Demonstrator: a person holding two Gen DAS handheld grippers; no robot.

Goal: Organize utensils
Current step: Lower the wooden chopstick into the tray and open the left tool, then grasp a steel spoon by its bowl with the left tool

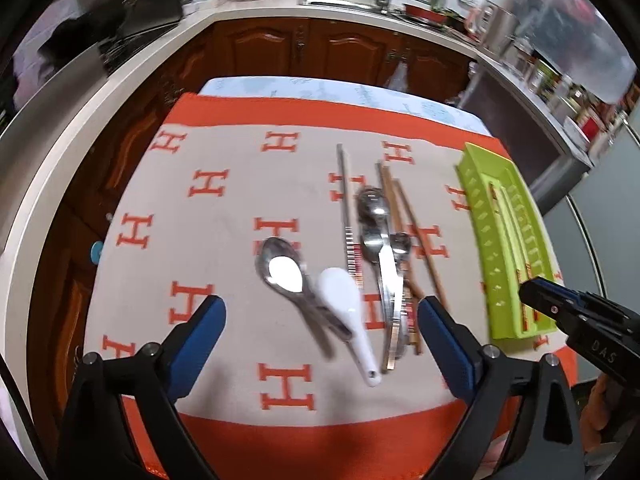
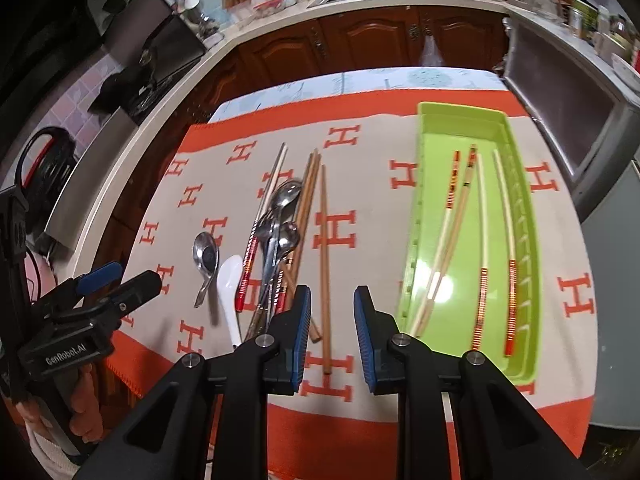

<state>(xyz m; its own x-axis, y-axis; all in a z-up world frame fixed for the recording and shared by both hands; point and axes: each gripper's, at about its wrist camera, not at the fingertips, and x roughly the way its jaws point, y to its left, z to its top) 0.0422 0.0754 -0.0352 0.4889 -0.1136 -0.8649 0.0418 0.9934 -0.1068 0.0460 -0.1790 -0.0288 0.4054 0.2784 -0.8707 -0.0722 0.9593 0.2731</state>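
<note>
The left claw [image 1: 322, 322] stood wide and empty over the spoons [image 1: 280, 268] on the surface [image 1: 224, 208]. The right claw [image 2: 332, 312] was narrow, empty, above a brown chopstick [image 2: 325, 264]. Four chopsticks [image 2: 482, 240] lay in the green tray [image 2: 460, 118].

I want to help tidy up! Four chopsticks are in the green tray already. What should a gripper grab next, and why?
Probably lower the right gripper onto the lone brown chopstick. It lies right under the gripper's empty, slightly parted jaws, apart from the tangled pile, close to the green tray.
</note>
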